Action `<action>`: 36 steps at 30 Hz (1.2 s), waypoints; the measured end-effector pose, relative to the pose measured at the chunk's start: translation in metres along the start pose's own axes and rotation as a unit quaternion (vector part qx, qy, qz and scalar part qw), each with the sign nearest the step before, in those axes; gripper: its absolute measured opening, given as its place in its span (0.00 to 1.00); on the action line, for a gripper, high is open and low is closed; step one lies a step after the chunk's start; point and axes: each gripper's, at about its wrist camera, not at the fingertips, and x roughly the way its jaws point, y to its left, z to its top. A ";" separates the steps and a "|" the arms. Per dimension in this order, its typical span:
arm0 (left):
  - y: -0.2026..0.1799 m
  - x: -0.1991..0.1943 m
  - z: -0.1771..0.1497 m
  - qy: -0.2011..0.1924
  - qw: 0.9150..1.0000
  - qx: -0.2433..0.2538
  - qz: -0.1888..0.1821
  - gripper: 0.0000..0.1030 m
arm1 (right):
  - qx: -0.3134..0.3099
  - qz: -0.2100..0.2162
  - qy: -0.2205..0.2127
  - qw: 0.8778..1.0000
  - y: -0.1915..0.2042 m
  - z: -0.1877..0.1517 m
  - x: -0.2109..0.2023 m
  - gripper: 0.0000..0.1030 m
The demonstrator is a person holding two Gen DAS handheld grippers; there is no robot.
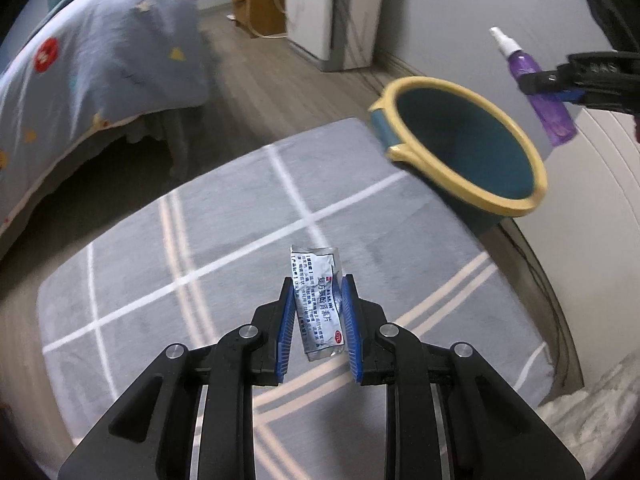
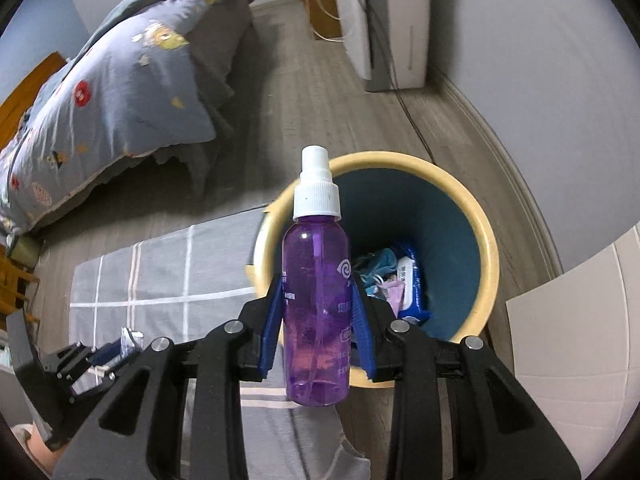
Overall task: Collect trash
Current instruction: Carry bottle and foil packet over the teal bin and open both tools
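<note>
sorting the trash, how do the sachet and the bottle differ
The sachet is flat, silver and printed; the bottle is round, clear purple, white-capped. The sachet sits in the left claw over the rug, the bottle in the right claw over the bin. Both are gripped.
</note>
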 end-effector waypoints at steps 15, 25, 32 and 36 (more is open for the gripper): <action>-0.096 0.023 0.079 -0.018 0.993 0.096 -0.065 0.24 | 0.096 0.021 0.032 0.995 -0.071 0.001 0.034 0.31; -0.128 0.064 0.140 -0.011 0.991 0.122 -0.047 0.29 | 0.147 0.033 0.046 0.987 -0.095 -0.002 0.057 0.31; -0.116 0.072 0.152 -0.020 0.994 0.099 -0.042 0.61 | 0.171 0.030 0.026 0.985 -0.105 0.002 0.059 0.33; -0.105 0.071 0.145 -0.026 0.995 0.085 -0.041 0.76 | 0.178 0.034 0.021 0.983 -0.106 0.005 0.058 0.43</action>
